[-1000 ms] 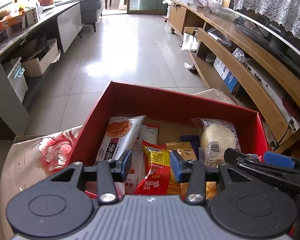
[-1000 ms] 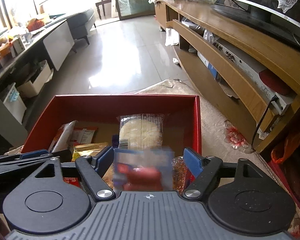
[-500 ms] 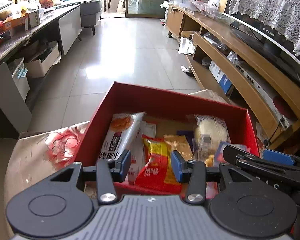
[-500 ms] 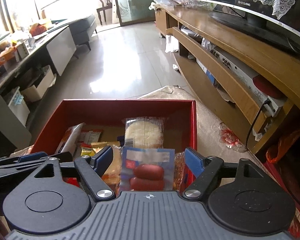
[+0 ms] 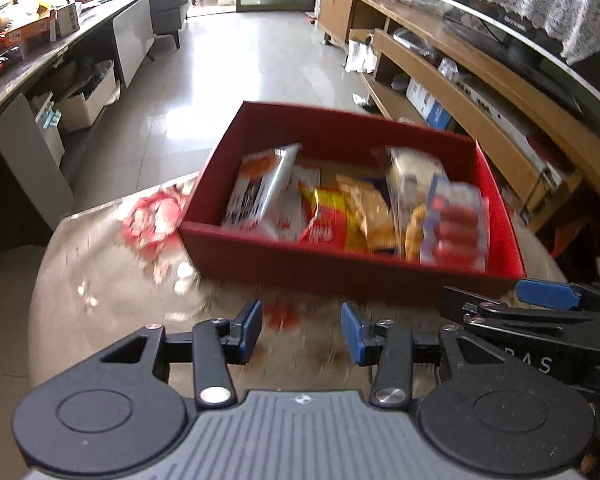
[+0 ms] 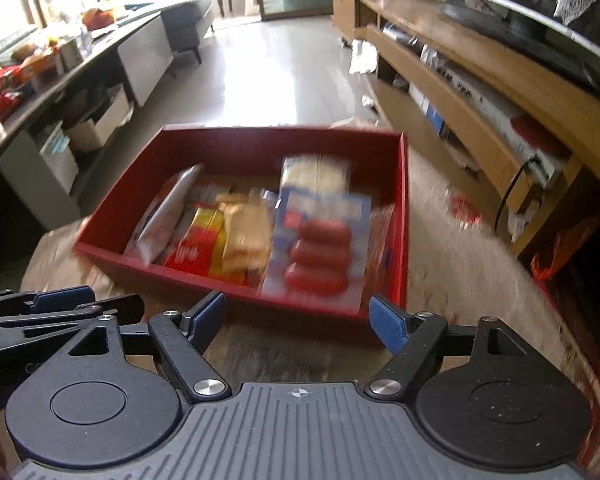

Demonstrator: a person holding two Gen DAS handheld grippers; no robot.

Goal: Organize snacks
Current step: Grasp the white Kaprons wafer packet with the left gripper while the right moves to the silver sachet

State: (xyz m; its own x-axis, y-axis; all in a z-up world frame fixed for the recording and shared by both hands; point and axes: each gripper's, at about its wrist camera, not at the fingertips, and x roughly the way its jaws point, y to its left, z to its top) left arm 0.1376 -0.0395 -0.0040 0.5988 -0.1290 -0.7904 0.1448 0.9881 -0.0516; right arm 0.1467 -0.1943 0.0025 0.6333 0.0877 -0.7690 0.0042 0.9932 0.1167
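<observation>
A red box (image 5: 340, 264) (image 6: 244, 144) stands on the floral tablecloth and holds several snack packets. A blue-and-white sausage pack (image 6: 320, 248) (image 5: 456, 224) lies at its right end, next to a round rice-cracker pack (image 6: 316, 168), a red-yellow packet (image 5: 324, 220) (image 6: 196, 240) and a white packet (image 5: 260, 188). My left gripper (image 5: 301, 330) is open and empty, over the cloth in front of the box. My right gripper (image 6: 298, 316) is open and empty, just in front of the box's near wall. It also shows in the left wrist view (image 5: 540, 300).
The table's cloth (image 5: 112, 288) spreads left of and in front of the box. A wooden TV stand (image 6: 480, 92) runs along the right. A long counter with boxes (image 5: 52, 40) lines the left. Tiled floor (image 5: 252, 64) lies beyond the table.
Both grippers have pulled back from the box towards me. The right gripper let go of the sausage pack, which now lies in the box's right end.
</observation>
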